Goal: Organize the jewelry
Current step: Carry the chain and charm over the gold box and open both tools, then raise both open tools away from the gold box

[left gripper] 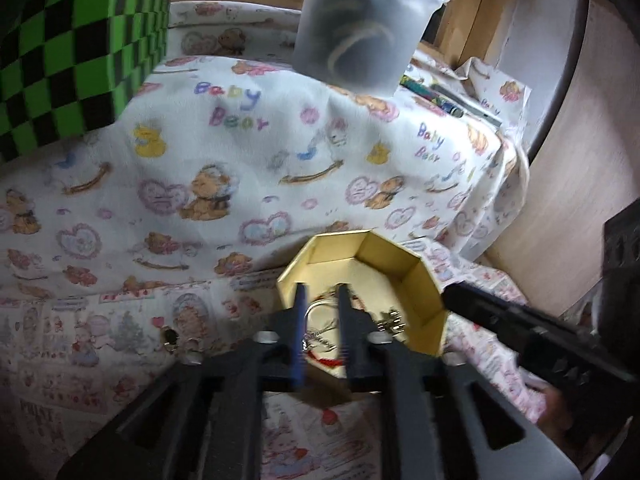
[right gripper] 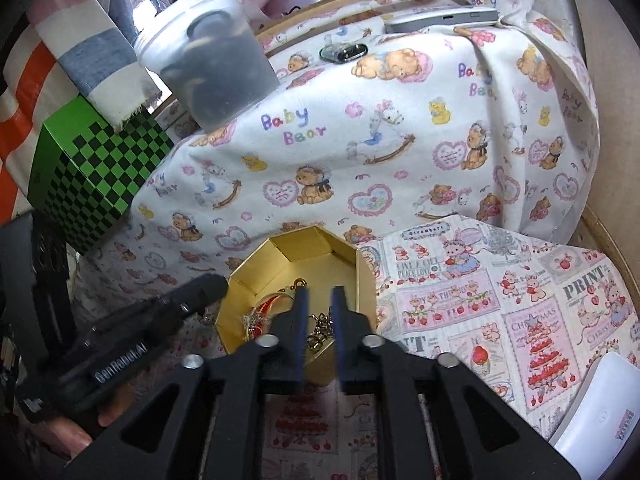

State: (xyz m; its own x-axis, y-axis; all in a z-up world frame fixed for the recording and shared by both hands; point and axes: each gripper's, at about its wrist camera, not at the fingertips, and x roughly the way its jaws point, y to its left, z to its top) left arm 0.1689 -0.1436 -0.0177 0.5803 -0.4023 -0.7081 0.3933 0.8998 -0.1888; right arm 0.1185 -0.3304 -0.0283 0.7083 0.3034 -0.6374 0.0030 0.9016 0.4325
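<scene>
Since both grippers are parked right over the same little box, here's how it looks from where I'm standing:

Box: gold octagonal box (right gripper: 316, 254), lid off, sitting where the bear-print blanket (right gripper: 400, 128) meets the strawberry-print cloth (right gripper: 520, 300).

Jewelry: a tangle in the bottom of the box, gold chain pieces (right gripper: 320, 330) plus something red and silver (right gripper: 258, 314). From the left side I can make out a silver ring-ish loop (left gripper: 320, 308) and a small silver clasp piece (left gripper: 390, 320). One small dark-and-gold piece (left gripper: 170, 336) sits outside on the cloth, probably still to go in.

Left gripper (left gripper: 322, 300): fingers parted, nothing between them that I can tell, tips over the near edge of the box.

Right gripper (right gripper: 318, 300): also parted with a narrow gap, hovering above the chains, not holding anything.

Doing it well: I'd guess one piece at a time. Pinch a clasp or ring, not mid-chain, and lift slowly so the rest doesn't drag along.

Risk: the box looks light, so it could easily get nudged. Only one gripper should go in at once.
</scene>
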